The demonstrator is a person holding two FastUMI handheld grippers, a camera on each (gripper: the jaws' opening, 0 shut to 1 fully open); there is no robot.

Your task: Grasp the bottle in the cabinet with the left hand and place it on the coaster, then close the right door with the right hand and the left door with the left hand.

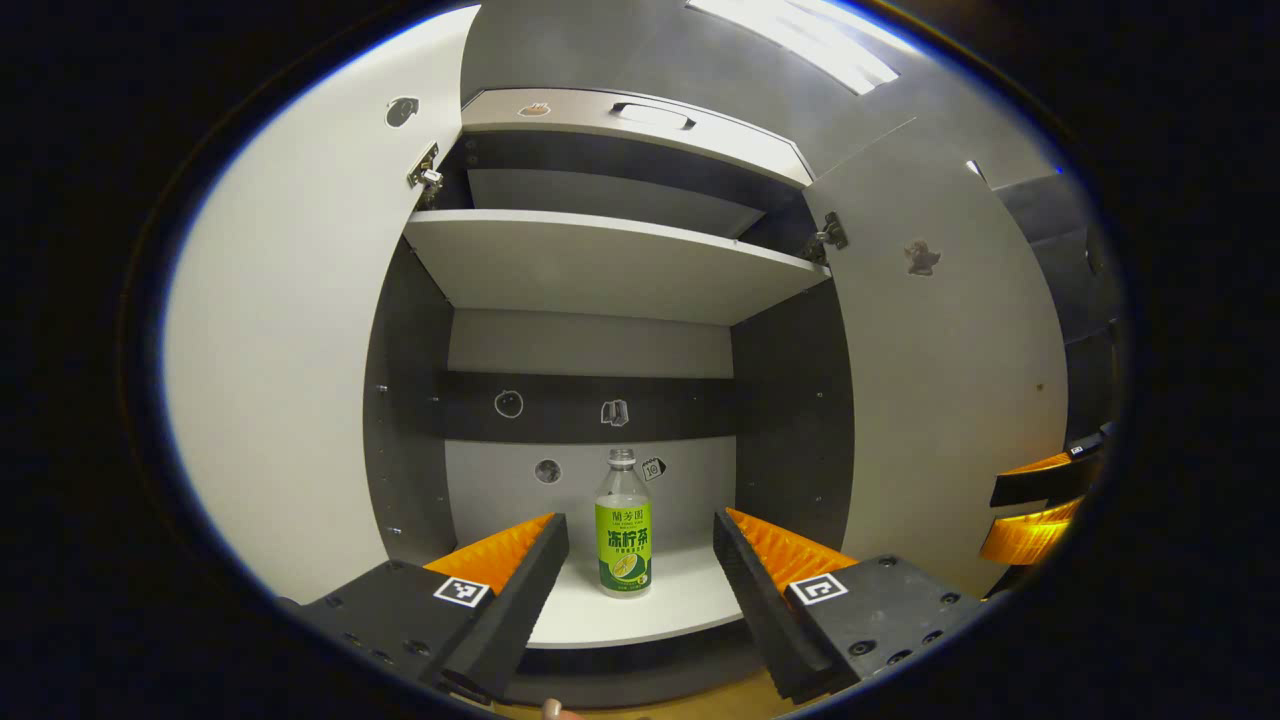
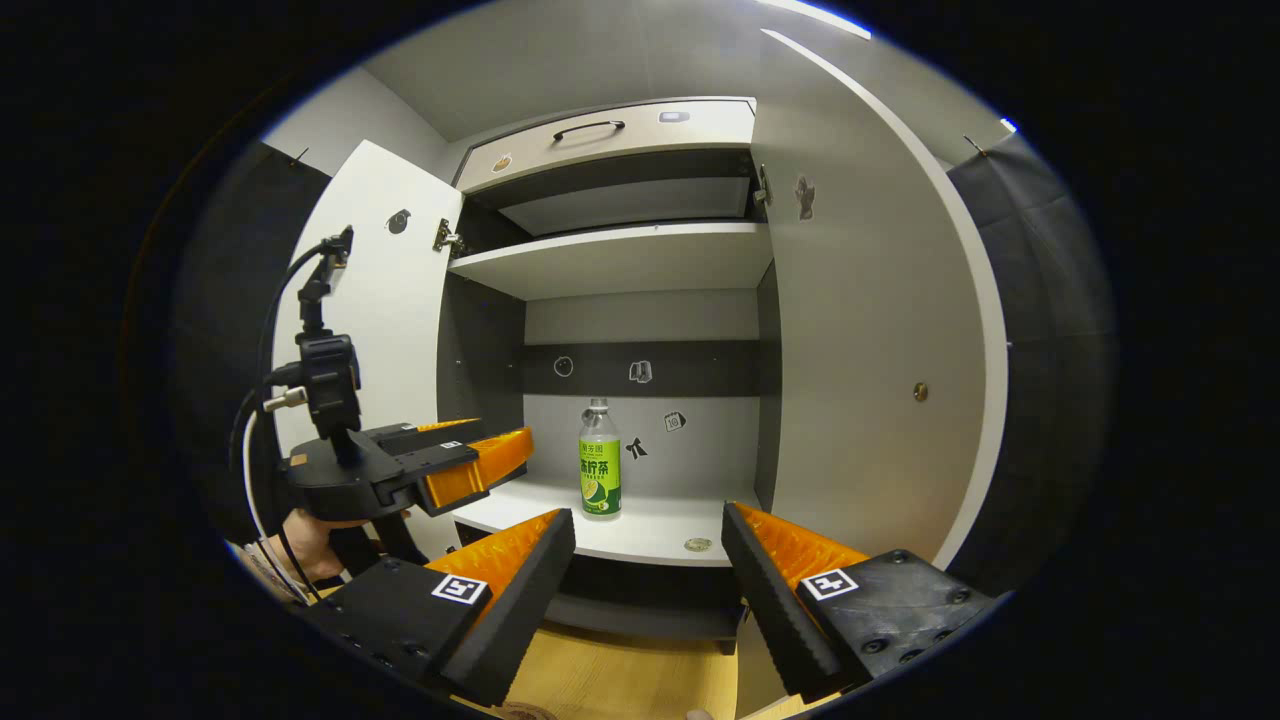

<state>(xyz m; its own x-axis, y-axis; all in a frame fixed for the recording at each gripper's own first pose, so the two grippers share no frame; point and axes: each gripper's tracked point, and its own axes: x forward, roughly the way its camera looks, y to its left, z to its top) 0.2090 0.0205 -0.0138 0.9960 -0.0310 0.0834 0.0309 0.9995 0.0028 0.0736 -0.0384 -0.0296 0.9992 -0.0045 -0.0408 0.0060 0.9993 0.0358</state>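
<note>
**Bottle upright on the lower cabinet shelf, both doors open**

Grey-and-white cabinet (image 1: 600, 270) fills the booth ahead, its two doors swung wide. On its lower shelf (image 1: 680, 600) the bottle (image 1: 623, 525) stands upright, near the middle and a little forward of the back panel; it has a clear neck, a pale cap and a green label. In the right gripper view the same bottle (image 2: 599, 458) stands on the white shelf, with a small round object (image 2: 698, 545) lying near the shelf's front edge, to its right and apart from it.

The left hand-held gripper (image 1: 640, 560) faces the bottle with its jaws spread wide; the bottle shows between the two fingers but farther back, touching neither. In the right gripper view this gripper (image 2: 470, 465) hovers at the shelf's left front corner, held by a hand (image 2: 315, 550) below it, cables trailing from its camera mount.

The right hand-held gripper (image 2: 648, 575) is also open and holds nothing, sitting back from the cabinet above a wooden floor (image 2: 620, 680).

The left door (image 1: 290, 380) and right door (image 1: 940, 370) stand open either side; small stickers dot the back panel. An upper shelf (image 1: 610, 265) spans the cabinet, with a handled drawer front (image 1: 640, 115) above it.
</note>
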